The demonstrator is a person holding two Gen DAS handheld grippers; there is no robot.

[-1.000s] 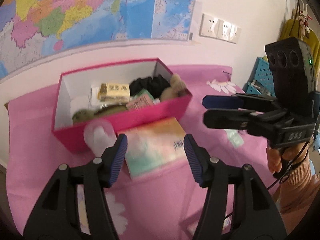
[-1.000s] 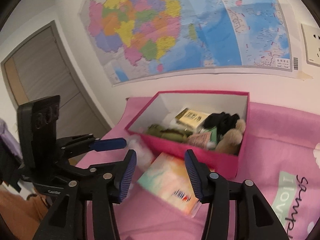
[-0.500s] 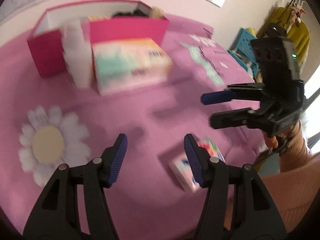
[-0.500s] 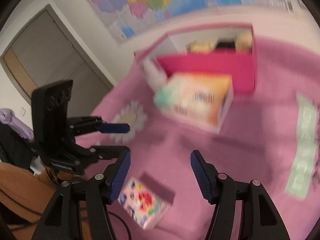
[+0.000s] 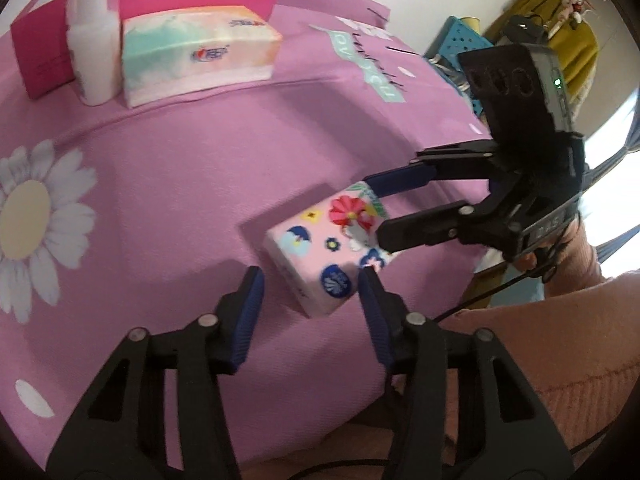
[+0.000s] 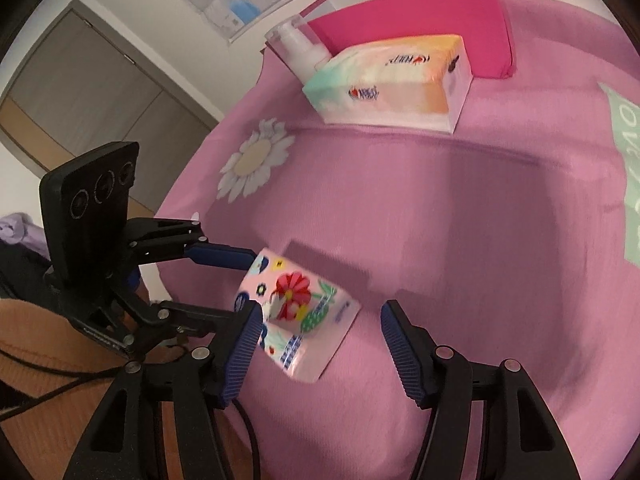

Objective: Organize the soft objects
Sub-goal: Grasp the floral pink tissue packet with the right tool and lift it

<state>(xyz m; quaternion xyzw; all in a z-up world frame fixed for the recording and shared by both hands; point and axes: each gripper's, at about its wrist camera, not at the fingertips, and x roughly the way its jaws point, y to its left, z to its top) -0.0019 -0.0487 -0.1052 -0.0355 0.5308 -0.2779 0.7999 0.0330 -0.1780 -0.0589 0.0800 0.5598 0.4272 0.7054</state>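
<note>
- While both grippers are converging on the small floral tissue pack (image 5: 329,246) near the front edge of the pink cloth (image 5: 192,152), nothing is being held yet.
- The left gripper (image 5: 310,300) is standing wide open, its jaws flanking the pack's near corner without clamping.
- The right gripper (image 6: 320,344) is also gaping wide, with the pack sitting just ahead of its left finger.
- Judging by the layout, sorting is sitting partway: the pink box (image 6: 420,16) at the back is already holding some items, though they are mostly hidden.
- The large tissue pack (image 6: 392,80) and white bottle (image 5: 90,48) are waiting outside, just beside the box.
</note>
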